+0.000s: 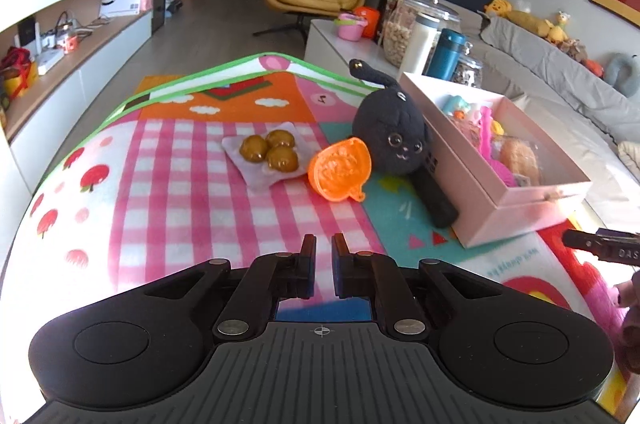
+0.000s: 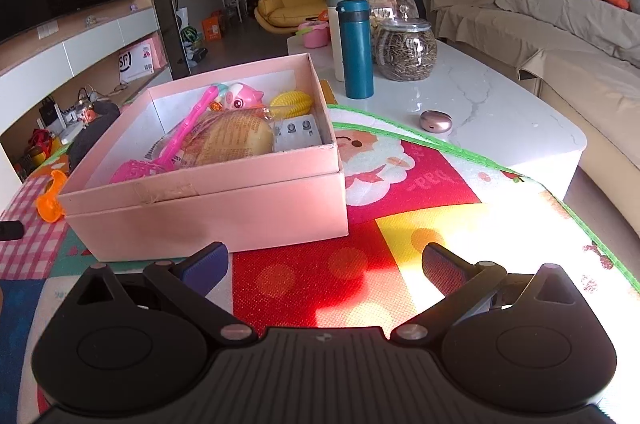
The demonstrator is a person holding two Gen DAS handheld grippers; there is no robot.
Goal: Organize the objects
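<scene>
**Toys on the mat, box half filled**

On the left, a white cloth (image 1: pixel 262 159) with three brown balls (image 1: pixel 269 149) lies on the pink-check part of the mat (image 1: pixel 168 183). Just right of it sits an orange mold (image 1: pixel 339 168), touching the black plush (image 1: pixel 394 139), which leans against the left wall of the pink box (image 2: pixel 208 212). The box holds a pink scoop (image 2: pixel 176 139), a wrapped bun (image 2: pixel 236 139), a pink pig (image 2: pixel 242 96), yellow corn (image 2: pixel 291 103) and a grey block (image 2: pixel 298 133). Far right of the box stand a teal flask (image 2: pixel 356 49) and a seed jar (image 2: pixel 405 49) on the marble table (image 2: pixel 500 119).

The left gripper (image 1: pixel 324 244) hovers near over the mat, fingers close together with a narrow gap, holding nothing. The right gripper (image 2: pixel 324 264) hovers near the box's near wall, fingers wide apart and empty.
</scene>
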